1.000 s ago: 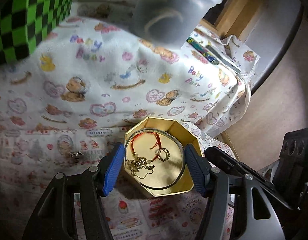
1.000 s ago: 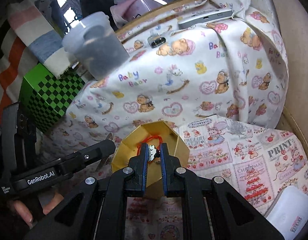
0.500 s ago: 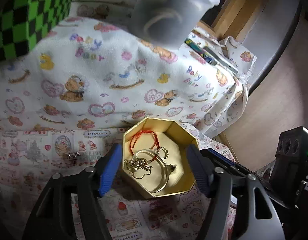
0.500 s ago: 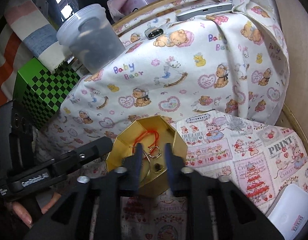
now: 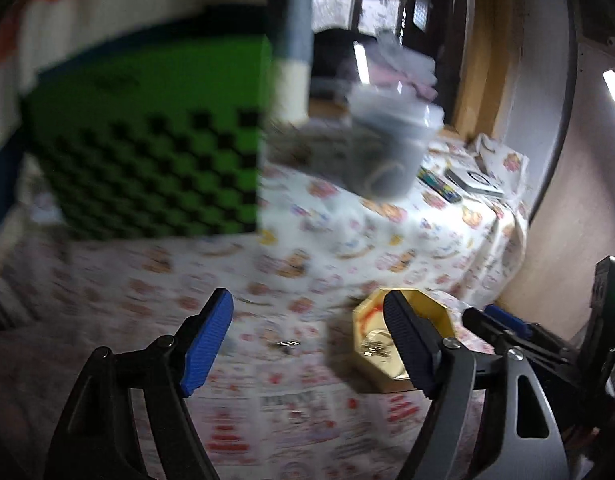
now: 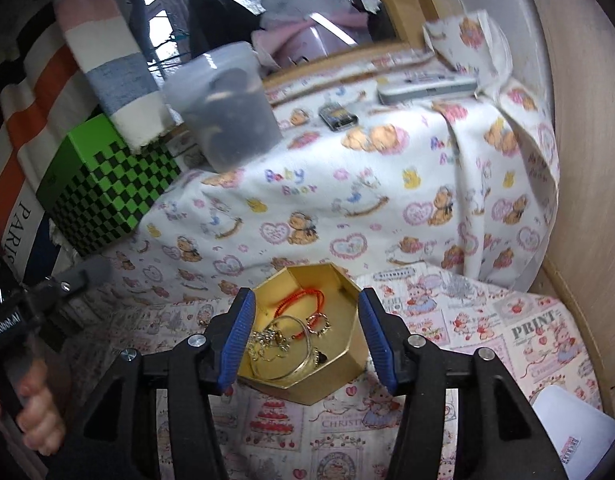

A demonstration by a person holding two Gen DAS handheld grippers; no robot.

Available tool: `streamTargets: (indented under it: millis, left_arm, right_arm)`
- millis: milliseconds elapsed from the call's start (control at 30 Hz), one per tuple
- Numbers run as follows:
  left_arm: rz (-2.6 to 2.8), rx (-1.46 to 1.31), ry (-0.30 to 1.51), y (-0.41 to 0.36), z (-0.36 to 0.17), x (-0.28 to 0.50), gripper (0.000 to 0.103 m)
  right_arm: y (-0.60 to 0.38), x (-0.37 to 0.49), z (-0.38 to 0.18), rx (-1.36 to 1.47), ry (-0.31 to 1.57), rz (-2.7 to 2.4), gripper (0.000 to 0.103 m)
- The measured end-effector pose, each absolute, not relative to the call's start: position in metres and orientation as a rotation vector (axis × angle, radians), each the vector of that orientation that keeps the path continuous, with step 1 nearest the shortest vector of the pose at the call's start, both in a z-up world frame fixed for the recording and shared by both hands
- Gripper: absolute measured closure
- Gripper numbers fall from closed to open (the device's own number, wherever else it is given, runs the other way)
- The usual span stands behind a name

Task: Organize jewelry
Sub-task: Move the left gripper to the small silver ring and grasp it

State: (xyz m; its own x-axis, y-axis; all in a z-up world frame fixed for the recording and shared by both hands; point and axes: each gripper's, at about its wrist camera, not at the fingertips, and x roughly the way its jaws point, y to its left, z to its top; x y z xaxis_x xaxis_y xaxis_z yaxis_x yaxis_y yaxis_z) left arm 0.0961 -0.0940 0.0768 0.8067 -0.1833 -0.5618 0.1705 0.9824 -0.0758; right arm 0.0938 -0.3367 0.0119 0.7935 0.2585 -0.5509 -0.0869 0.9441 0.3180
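Sitting on the printed cloth [image 6: 447, 208], gold box [image 6: 307, 360] holds jewelry [image 6: 291, 332] | right gripper [image 6: 305, 336] jaws opening astride box, pads apart from it | left gripper [image 5: 307, 338] opening, empty, beside box | clear tub [image 6: 227, 108], green checkered box [image 6: 103, 192] behind box | left view alone shows small metal piece [image 5: 287, 344] left of box.

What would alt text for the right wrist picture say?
An open right gripper, jaws still opening and gripping nothing, hovers above a gold octagonal box holding a red cord bracelet, rings and a bangle, on a cartoon-print cloth.
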Motion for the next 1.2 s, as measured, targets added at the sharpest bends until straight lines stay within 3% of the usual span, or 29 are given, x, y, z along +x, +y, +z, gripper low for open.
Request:
streamTargets:
  millis: [267,533,867,1200]
  left_arm:
    - [-0.051,0.075,0.479,-0.055,0.093,0.064,0.015]
    - [-0.012,0.059,0.481,-0.036,0.072,0.053,0.005]
    - [-0.041,0.021,0.627,-0.052,0.014,0.072,0.005]
    - [-0.033,0.049,0.666,-0.065,-0.010,0.075,0.005]
  right_arm:
    - [-0.321,0.085,0.016,0.237,0.580,0.172,0.043]
    - [-0.318,0.085,0.013,0.325,0.643,0.280,0.042]
    - [-0.306,0.083,0.009,0.243,0.645,0.237,0.041]
    - [-0.293,0.084,0.003,0.165,0.651,0.207,0.040]
